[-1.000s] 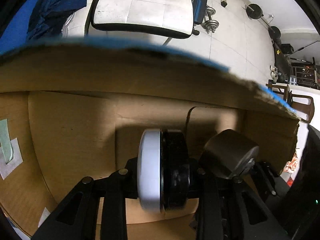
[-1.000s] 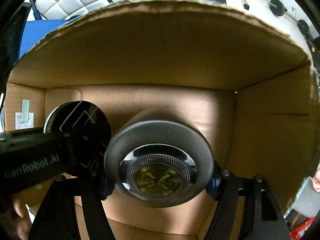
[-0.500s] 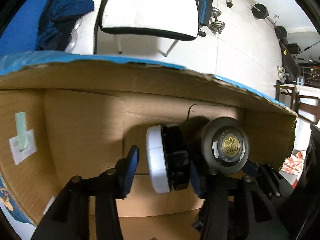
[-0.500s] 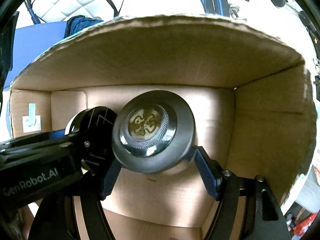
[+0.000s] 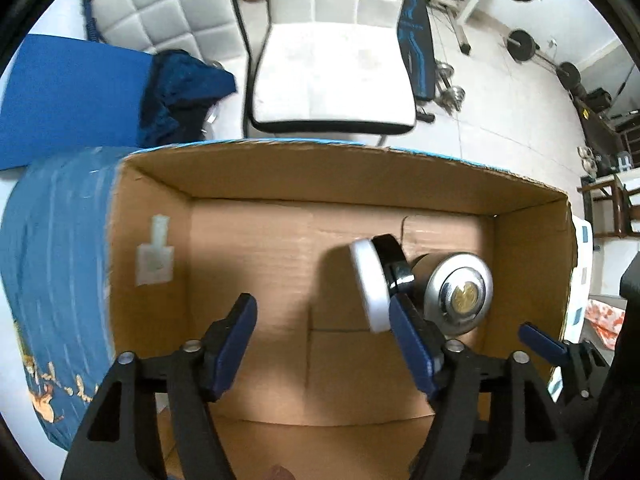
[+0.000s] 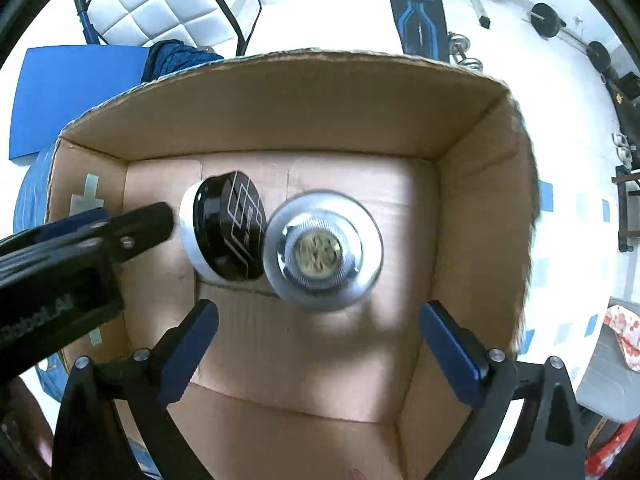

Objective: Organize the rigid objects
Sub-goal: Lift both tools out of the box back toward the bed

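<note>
An open cardboard box (image 5: 328, 168) (image 6: 304, 92) holds two jars side by side on its floor. The white jar with a black lid (image 5: 376, 284) (image 6: 224, 228) leans on its side. The grey jar with a gold-centred lid (image 5: 460, 292) (image 6: 320, 256) stands to its right. My left gripper (image 5: 324, 340) is open and empty above the box, its right finger close to the white jar. My right gripper (image 6: 316, 344) is open and empty, raised above the grey jar. The left gripper's body (image 6: 72, 264) shows at the left of the right wrist view.
A white padded chair (image 5: 332, 76) stands behind the box. A blue mat (image 5: 68, 100) with dark blue cloth (image 5: 180, 96) lies at the back left. Dumbbells and weight plates (image 5: 520, 44) lie on the floor at the right. The box has blue outer sides (image 5: 60, 280).
Both grippers opened and let go of their jars, then pulled up and back out of the box. The jars now rest on the box floor.
</note>
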Action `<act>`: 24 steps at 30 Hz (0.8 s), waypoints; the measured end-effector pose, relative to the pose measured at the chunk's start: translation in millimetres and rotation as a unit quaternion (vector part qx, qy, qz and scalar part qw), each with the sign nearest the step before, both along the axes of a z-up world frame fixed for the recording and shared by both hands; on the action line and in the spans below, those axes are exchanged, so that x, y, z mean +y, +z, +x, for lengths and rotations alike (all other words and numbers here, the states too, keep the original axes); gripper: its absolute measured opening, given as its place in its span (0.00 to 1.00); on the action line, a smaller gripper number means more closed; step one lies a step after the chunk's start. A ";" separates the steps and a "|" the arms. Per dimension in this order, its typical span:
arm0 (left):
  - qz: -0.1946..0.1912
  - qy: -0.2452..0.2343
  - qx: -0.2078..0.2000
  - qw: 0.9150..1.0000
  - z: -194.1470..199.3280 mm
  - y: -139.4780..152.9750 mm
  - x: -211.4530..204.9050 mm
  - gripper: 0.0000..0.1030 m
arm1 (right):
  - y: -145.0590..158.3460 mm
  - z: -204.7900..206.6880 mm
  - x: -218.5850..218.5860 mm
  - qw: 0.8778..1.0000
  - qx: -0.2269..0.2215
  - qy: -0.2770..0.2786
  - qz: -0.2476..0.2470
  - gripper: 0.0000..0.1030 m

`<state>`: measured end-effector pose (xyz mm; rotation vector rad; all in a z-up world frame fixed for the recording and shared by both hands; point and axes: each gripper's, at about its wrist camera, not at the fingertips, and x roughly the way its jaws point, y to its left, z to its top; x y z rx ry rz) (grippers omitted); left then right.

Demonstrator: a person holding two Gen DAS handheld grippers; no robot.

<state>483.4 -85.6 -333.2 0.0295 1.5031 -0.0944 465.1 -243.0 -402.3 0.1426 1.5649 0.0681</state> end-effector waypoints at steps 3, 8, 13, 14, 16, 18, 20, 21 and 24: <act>0.005 0.007 -0.029 1.000 -11.4 12.5 7.3 0.75 | 10.7 -14.8 0.7 1.000 -0.014 -0.013 -0.004 1.00; 0.010 0.016 -0.076 0.997 -32.0 30.4 20.4 0.80 | 39.0 -53.0 -3.2 0.998 -0.050 -0.033 -0.025 1.00; 0.018 0.013 -0.108 0.994 -63.9 58.3 31.0 0.87 | 68.6 -79.2 4.6 0.994 -0.088 -0.045 -0.047 1.00; 0.016 0.013 -0.114 0.993 -72.8 64.5 34.1 0.87 | 73.9 -83.6 5.0 0.993 -0.094 -0.046 -0.049 1.00; 0.019 0.013 -0.128 0.991 -84.8 72.3 36.9 0.87 | 88.0 -91.5 7.3 0.991 -0.110 -0.048 -0.054 1.00; 0.026 0.008 -0.144 0.989 -103.4 83.3 40.2 0.87 | 101.8 -108.0 11.2 0.989 -0.125 -0.049 -0.058 1.00; 0.028 0.003 -0.156 0.987 -121.3 93.2 43.8 0.87 | 117.7 -123.3 10.7 0.987 -0.140 -0.050 -0.059 1.00; 0.030 0.001 -0.159 0.987 -128.4 97.5 45.0 0.87 | 126.9 -132.6 11.8 0.986 -0.149 -0.051 -0.060 1.00; 0.030 -0.001 -0.177 0.984 -148.8 111.8 49.3 0.87 | 142.2 -148.2 17.2 0.983 -0.163 -0.050 -0.063 1.00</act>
